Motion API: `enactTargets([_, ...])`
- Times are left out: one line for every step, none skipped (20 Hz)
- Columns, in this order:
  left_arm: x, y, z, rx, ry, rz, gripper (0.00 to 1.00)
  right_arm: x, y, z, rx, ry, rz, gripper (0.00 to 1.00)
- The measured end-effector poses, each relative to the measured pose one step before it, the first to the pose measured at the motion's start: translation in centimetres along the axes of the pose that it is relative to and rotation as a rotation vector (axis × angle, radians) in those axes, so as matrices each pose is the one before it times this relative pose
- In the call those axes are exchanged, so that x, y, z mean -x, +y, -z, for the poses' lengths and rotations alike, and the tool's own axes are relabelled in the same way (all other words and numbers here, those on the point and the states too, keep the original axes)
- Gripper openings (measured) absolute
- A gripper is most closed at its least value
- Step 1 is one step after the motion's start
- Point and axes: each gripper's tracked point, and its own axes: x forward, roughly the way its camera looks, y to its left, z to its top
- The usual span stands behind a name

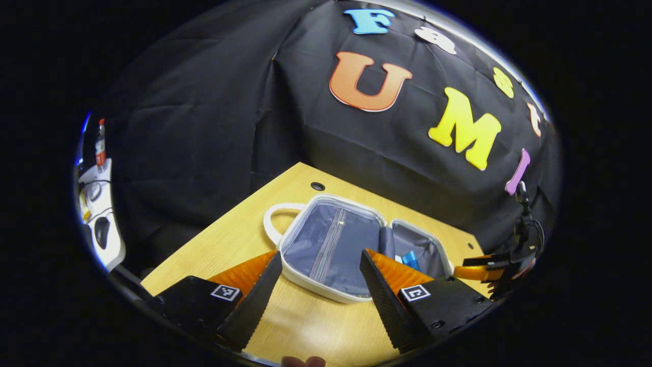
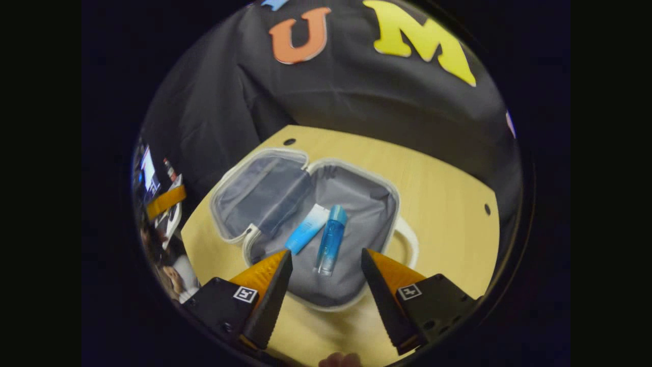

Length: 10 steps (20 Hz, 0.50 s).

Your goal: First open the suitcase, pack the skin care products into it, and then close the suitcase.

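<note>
You're hovering both grippers spread and empty, the left gripper point(image 1: 321, 265) over the lid half, the right gripper point(image 2: 326, 265) above the suitcase point(image 2: 356, 204), where bottle point(image 2: 330, 239) and tube point(image 2: 308, 235) are lying packed, ready for closing.

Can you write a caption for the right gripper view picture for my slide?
Open right gripper hovers over the open suitcase holding a blue bottle and tube.
</note>
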Motion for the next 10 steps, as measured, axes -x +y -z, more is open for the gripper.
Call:
enactTargets([-1.095, 1.063, -0.454, 0.03374, 0.00204, 0.0216, 0.99, 1.522, -0.735, -0.177, 0.03615, -0.02823, 0.0128, 0.82])
enactTargets([-0.79, 1.093, -0.537, 0.03752, -0.00047, 0.02344, 0.99, 1.234, -0.422, -0.052, 0.01444, -0.02092, 0.00817, 0.83])
enactTargets([-1.095, 1.112, -0.423, 0.04836, 0.00549, 0.03292, 0.99, 1.321, -0.51, -0.043, 0.0013, -0.01363, 0.01354, 0.82])
enactTargets([-1.16, 1.134, -0.232, 0.04627, 0.003, 0.02566, 0.99, 1.1, -0.732, 0.206, -0.01174, -0.00668, 0.01836, 0.82])
enactTargets([-1.276, 1.418, -0.336, 0.03631, 0.00019, 0.01424, 0.99, 0.951, -0.803, 0.088, -0.01534, -0.00223, 0.02312, 0.82])
enactTargets([-1.636, 1.595, 0.036, 0.03606, 0.00562, 0.00206, 0.98, 0.856, -0.73, 0.339, -0.01743, 0.00209, 0.02256, 0.82])
enactTargets([-1.236, 1.372, -0.01, 0.04488, 0.01604, 0.00422, 0.98, 0.633, -0.695, 0.373, -0.00655, 0.00843, 0.02495, 0.82])
enactTargets([-1.134, 0.829, -0.194, 0.05105, 0.01724, 0.0119, 0.98, 0.506, -0.37, 0.412, -0.00052, 0.00703, 0.01596, 0.8])
enactTargets([-0.945, 0.559, -0.22, 0.05461, 0.01742, 0.02205, 0.97, 0.443, -0.399, 0.187, 0.00538, -0.00037, 0.0134, 0.82])
enactTargets([-1.089, 0.535, -0.125, 0.04594, 0.01353, 0.01617, 0.97, 0.269, -0.285, 0.121, 0.00532, 0.00143, 0.01637, 0.82])
